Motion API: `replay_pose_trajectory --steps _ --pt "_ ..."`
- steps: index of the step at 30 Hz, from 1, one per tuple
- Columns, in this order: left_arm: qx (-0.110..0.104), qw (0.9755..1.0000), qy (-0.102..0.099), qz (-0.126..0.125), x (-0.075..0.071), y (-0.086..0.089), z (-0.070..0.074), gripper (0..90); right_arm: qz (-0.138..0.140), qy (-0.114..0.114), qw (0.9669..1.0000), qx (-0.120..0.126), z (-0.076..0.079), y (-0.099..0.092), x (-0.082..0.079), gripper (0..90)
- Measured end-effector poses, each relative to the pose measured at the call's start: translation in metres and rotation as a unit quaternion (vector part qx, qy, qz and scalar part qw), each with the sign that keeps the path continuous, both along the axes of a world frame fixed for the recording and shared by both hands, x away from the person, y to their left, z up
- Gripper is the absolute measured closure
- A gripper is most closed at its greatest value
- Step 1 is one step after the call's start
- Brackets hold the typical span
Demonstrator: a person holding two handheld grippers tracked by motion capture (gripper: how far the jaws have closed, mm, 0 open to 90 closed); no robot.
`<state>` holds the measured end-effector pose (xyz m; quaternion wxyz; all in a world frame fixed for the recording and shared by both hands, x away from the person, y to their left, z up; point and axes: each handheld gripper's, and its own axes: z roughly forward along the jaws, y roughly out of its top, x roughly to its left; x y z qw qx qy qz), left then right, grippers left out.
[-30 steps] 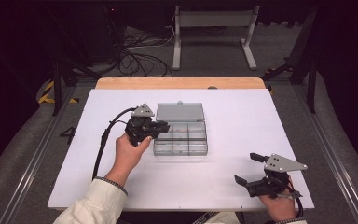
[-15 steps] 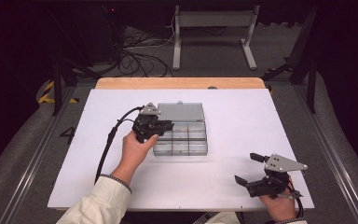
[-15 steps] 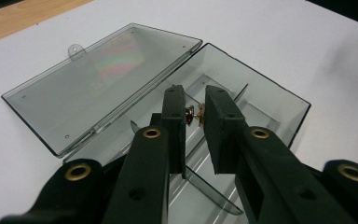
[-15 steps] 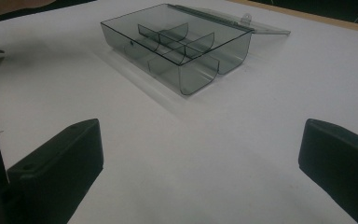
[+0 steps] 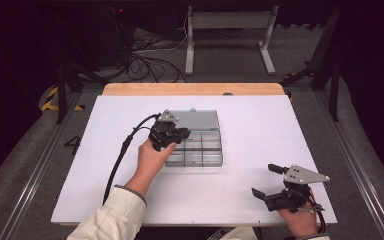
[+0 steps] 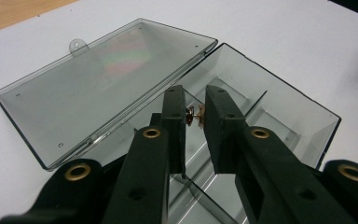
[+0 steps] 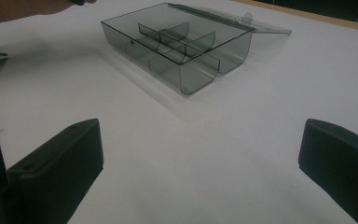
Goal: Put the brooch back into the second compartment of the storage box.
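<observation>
On the white surface [image 5: 105, 165], a clear compartment box [image 5: 202, 150] is lying with its lid [image 6: 98, 88] open. Above it, the left gripper [image 6: 196, 114] is clenching a small metal part [image 6: 195, 115] between nearly closed jaws; the right gripper [image 5: 272, 181], nearer the person, is resting with jaws released wide.

Box [image 5: 200, 147] mid-table [image 5: 260, 120], lid [image 5: 192, 120] behind it
</observation>
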<state>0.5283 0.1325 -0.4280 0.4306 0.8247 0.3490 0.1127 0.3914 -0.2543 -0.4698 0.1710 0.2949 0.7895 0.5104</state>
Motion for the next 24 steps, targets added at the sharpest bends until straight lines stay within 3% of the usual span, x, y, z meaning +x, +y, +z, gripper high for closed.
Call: replay_pose_trajectory --steps 10,19,24 --pt "0.010 0.9999 0.000 -0.001 0.001 -0.005 -0.005 78.1 0.001 0.000 1.0000 0.000 0.000 0.000 0.000 0.7" --pt "0.043 0.9990 -0.014 -0.006 0.002 -0.011 -0.012 77.9 0.001 0.001 1.0000 0.001 0.000 0.000 0.000 0.7" --pt "0.054 0.9985 -0.009 -0.006 0.004 -0.014 -0.018 77.8 0.001 0.000 1.0000 0.001 0.000 0.000 0.000 0.7"
